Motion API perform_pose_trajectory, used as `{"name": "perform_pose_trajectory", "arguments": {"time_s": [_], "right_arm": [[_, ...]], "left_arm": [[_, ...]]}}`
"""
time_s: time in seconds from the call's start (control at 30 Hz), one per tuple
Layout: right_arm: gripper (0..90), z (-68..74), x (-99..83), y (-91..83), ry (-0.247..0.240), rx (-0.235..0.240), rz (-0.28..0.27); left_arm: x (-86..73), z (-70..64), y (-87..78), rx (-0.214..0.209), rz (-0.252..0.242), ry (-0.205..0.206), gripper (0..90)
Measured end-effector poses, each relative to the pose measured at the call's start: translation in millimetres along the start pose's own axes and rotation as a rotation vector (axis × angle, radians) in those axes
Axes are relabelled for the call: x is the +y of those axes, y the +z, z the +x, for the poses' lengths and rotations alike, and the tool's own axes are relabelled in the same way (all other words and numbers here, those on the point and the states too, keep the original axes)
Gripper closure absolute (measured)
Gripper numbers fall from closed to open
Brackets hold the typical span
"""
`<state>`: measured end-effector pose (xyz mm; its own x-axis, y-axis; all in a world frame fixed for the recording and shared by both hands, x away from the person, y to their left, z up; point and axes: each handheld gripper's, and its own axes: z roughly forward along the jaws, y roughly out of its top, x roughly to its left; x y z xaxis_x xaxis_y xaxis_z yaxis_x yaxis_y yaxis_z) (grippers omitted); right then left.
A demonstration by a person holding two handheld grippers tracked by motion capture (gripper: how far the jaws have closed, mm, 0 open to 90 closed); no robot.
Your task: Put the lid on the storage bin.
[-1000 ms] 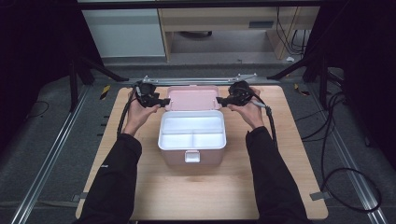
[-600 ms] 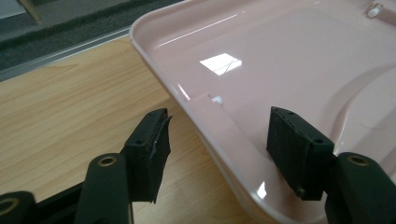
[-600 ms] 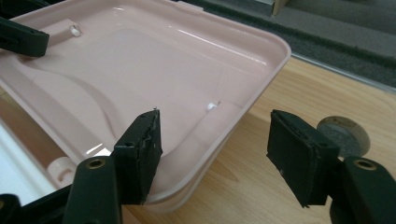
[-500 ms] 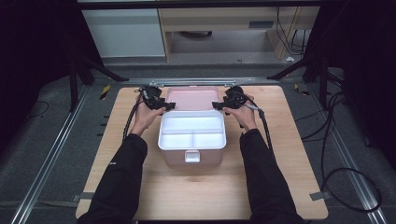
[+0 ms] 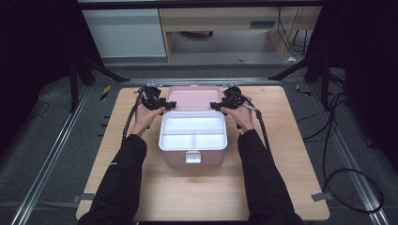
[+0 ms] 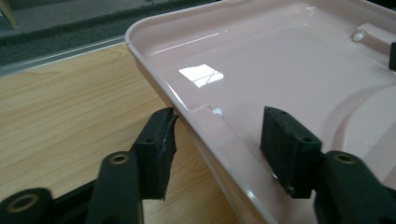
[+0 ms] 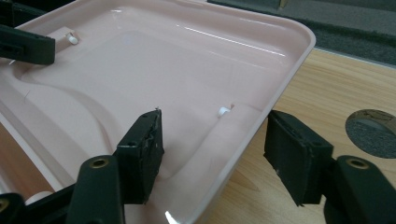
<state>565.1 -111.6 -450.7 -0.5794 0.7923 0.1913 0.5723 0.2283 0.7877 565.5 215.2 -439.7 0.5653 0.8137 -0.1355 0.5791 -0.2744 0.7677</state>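
A wooden table (image 5: 141,187) is seen amid dark floor and black frames. On it a pink box (image 5: 192,158) sits, its opened lid (image 5: 193,97) laid back. Each side rim is straddled by the spread, unclosed jaws of the left gripper (image 5: 165,106) and right gripper (image 5: 217,106).

The box (image 5: 192,140) sits mid-table (image 5: 291,178), its lid (image 5: 194,98) lying open behind it toward the far edge. The left gripper (image 5: 159,105) is at the lid's left rim and the right gripper (image 5: 219,106) at its right rim, each with one jaw inside the lid and one outside. A tray (image 5: 193,132) rests in the box.
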Motion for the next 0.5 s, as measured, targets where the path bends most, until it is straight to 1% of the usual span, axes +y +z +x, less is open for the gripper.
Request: {"name": "perform_pose_trajectory", "arguments": {"time_s": [0.03,0.13,0.2,0.23,0.3,0.37,0.47,0.5], "right_arm": [[40.5,-0.3,0.5,-1.2,-0.001,-0.002,-0.004],[40.8,-0.9,2.7,-6.5,0.013,0.017,-0.026],[41.1,0.0,5.0,-10.6,0.013,0.019,-0.05],[41.4,0.4,6.0,-12.5,0.011,0.02,-0.059],[41.6,2.4,9.3,-19.0,0.005,0.021,-0.093],[41.7,5.2,12.9,-26.1,-0.007,0.022,-0.12],[42.0,9.9,18.4,-38.1,-0.024,0.027,-0.161],[42.1,11.9,19.5,-42.1,-0.031,0.028,-0.17]], "left_arm": [[0.7,-0.2,-0.6,0.004,-0.002,0.008,48.9],[3.5,-2.3,-5.2,0.018,-0.025,0.019,49.1],[6.0,-3.3,-9.9,0.014,-0.052,0.012,50.3],[8.2,-3.6,-14.8,0.011,-0.074,0.013,51.1],[12.1,-5.2,-23.1,0.005,-0.101,0.018,52.3],[16.1,-9.0,-32.7,0.01,-0.128,0.043,52.9],[20.2,-14.5,-47.0,0.004,-0.161,0.059,53.1],[21.2,-17.3,-52.5,0.007,-0.166,0.071,53.0]]}}
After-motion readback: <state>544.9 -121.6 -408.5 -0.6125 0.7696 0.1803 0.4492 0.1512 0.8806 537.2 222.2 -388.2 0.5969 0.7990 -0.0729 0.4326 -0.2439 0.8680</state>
